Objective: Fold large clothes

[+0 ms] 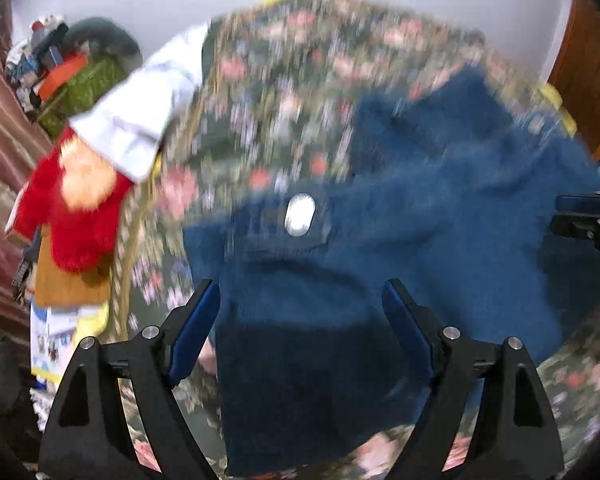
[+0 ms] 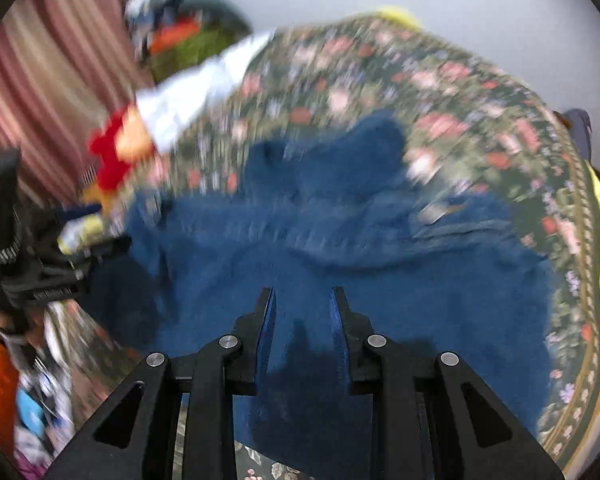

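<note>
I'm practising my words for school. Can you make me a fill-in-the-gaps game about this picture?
1. The big garment lying on the bed is coloured ____.
2. The bedspread under it is covered in printed ____.
3. The left gripper has its two fingers spread ____.
4. The fuzzy toy near the bed's edge is mostly ____.

Missing words: blue, flowers, open, red

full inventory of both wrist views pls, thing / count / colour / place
blue garment: 1, dark blue, spread on the bed, under both grippers
oval tag: 1, silvery white, on the garment
floral bedspread: 1, dark green with pink flowers, covers the bed
white cloth: 1, white, bed's left edge
red garment: 1, red, below the white cloth
clutter pile: mixed colours, far left corner; blurred
striped curtain: 1, maroon, left
left gripper: black, blue pads, jaws wide open
right gripper: black, blue pads, jaws apart
</note>
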